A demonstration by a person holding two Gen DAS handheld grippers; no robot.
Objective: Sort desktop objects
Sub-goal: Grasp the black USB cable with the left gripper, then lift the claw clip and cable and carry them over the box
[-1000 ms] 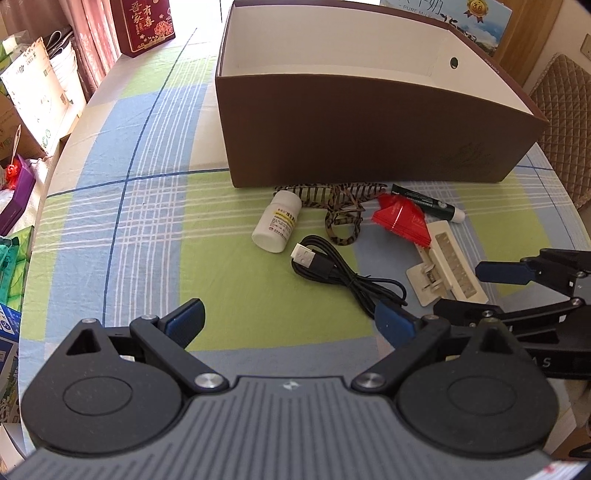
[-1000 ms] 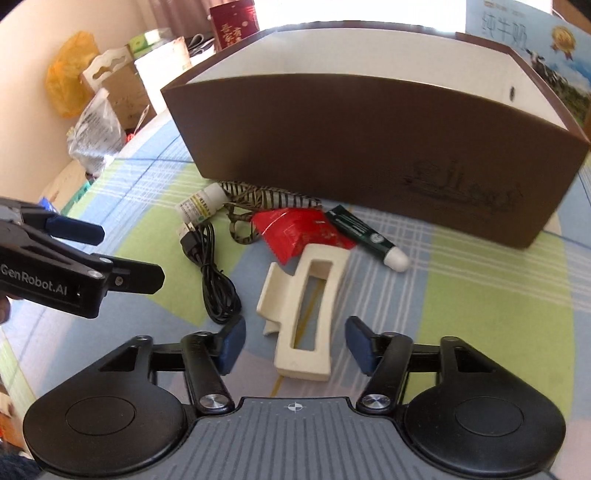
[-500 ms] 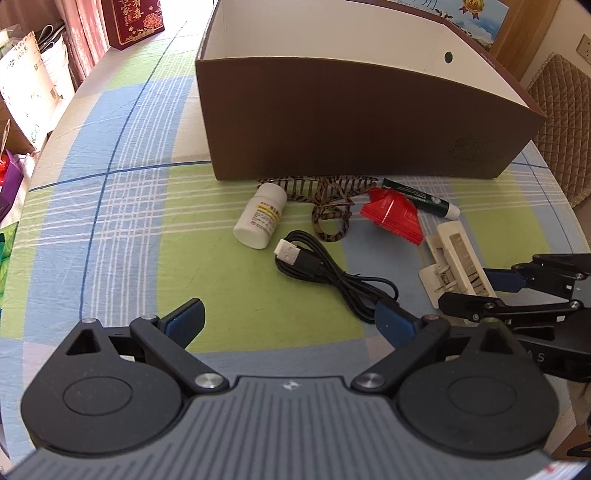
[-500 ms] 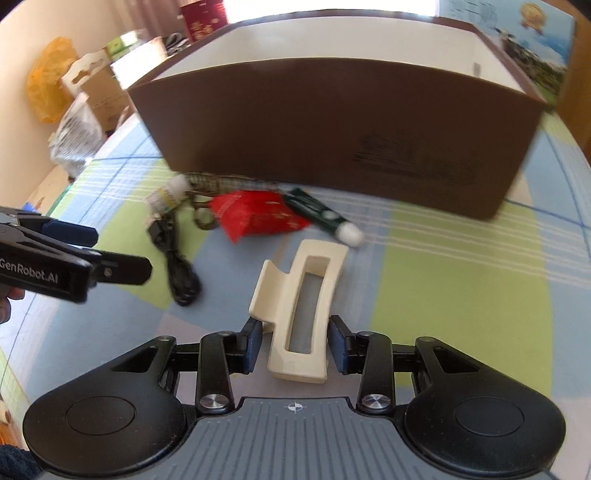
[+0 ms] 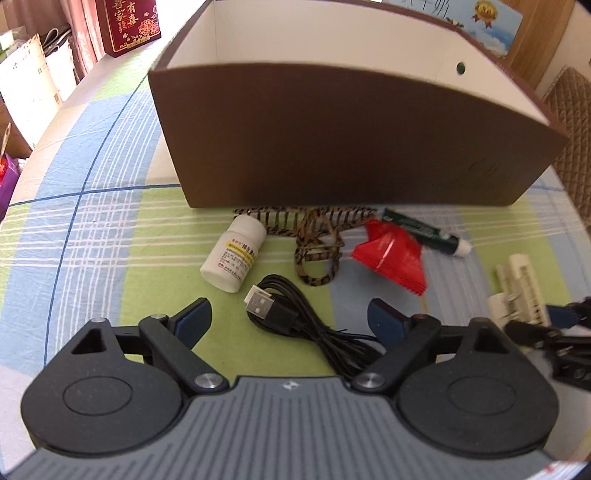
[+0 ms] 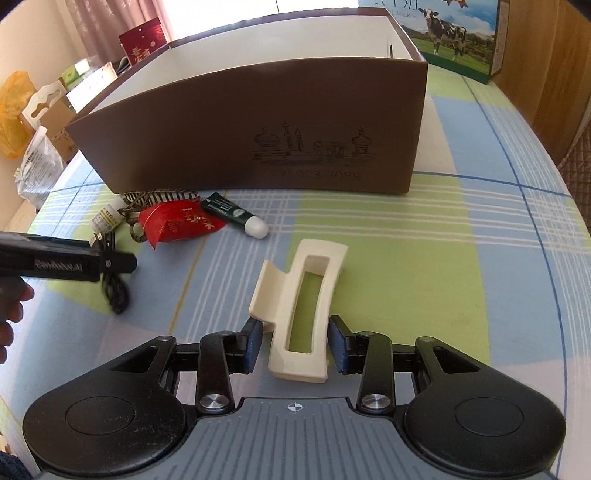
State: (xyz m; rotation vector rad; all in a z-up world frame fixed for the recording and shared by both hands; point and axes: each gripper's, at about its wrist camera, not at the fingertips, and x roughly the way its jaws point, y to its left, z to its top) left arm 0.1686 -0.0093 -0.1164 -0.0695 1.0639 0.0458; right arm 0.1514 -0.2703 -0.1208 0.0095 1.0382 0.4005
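Observation:
My right gripper is shut on a cream hair claw clip and holds it just above the checked tablecloth; the clip also shows in the left wrist view. My left gripper is open and empty over a black USB cable. Beyond it lie a white pill bottle, a striped strap, a red packet and a green tube. A big brown box, open on top, stands behind them.
A red gift box stands at the table's far left. A milk carton box stands behind the brown box. Bags and cartons sit off the table's left edge. A wicker chair is at the right.
My right gripper closed on the hair clip and lifted it slightly. My left gripper moved forward over the USB cable, staying open.

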